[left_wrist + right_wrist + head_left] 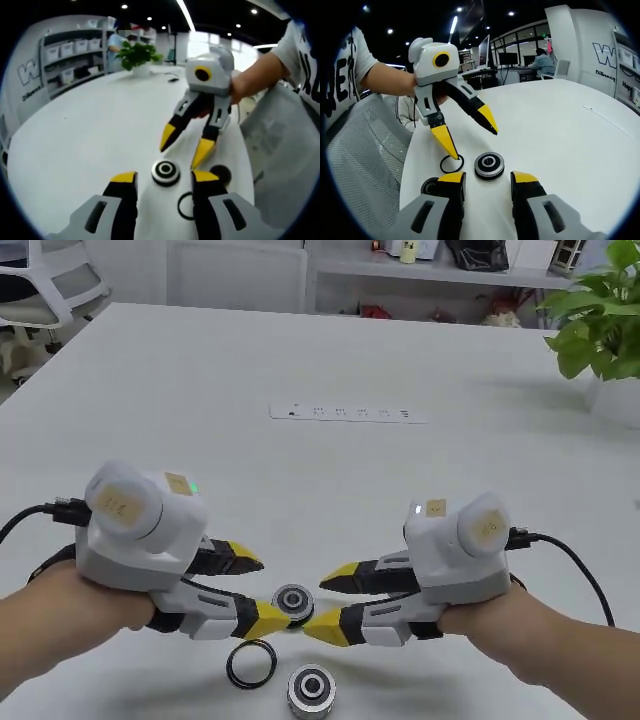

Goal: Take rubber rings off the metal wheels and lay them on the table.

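1. While its jaws stand apart, the left gripper (270, 590) reaches in over the white table (300, 480).
2. One loose rubber ring (251, 663) lies flat just below its lower jaw.
3. A metal wheel (293, 601) sits between both grippers' tips; a second wheel (311, 688) rests just right of the ring.
4. The right gripper (317, 604), jaws likewise spread, faces the left.
5. A power strip (347, 412) lies well behind; a plant (600, 320) stands far right.

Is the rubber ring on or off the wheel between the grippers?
On: a black band wraps the wheel; another ring lies loose nearby.
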Demonstrator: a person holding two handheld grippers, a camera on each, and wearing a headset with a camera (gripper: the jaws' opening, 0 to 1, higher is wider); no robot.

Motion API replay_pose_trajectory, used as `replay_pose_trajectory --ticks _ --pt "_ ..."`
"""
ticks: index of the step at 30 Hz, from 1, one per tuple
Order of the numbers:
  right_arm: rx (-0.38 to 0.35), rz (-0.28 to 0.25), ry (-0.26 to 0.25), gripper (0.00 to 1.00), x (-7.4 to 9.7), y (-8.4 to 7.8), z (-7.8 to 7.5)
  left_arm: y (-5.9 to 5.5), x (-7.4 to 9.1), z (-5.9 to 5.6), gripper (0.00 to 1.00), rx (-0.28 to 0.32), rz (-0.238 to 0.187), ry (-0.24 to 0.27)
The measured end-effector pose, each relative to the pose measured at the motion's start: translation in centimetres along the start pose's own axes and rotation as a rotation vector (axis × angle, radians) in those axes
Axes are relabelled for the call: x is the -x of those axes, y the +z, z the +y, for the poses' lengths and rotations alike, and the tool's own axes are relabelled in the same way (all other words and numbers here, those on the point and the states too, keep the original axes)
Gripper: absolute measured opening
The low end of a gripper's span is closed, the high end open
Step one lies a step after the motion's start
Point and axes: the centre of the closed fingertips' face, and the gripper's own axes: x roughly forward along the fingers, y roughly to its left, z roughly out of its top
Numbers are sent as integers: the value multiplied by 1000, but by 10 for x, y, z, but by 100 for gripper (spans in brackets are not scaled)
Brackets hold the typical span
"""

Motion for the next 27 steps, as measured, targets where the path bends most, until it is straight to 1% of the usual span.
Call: replay_pose_trajectory --ticks 13,19,24,27 --pt "-11 -7 -2 33 0 1 0 0 -6 0 40 -4 9 -8" --pt "-12 -6 -3 33 1 0 0 0 -10 -5 35 0 15 -25" --pt "-13 -6 -2 33 1 -1 0 -3 -11 -4 34 0 21 -27" --pt "-14 -6 -2 33 0 -1 0 -2 -12 -4 33 0 22 -27"
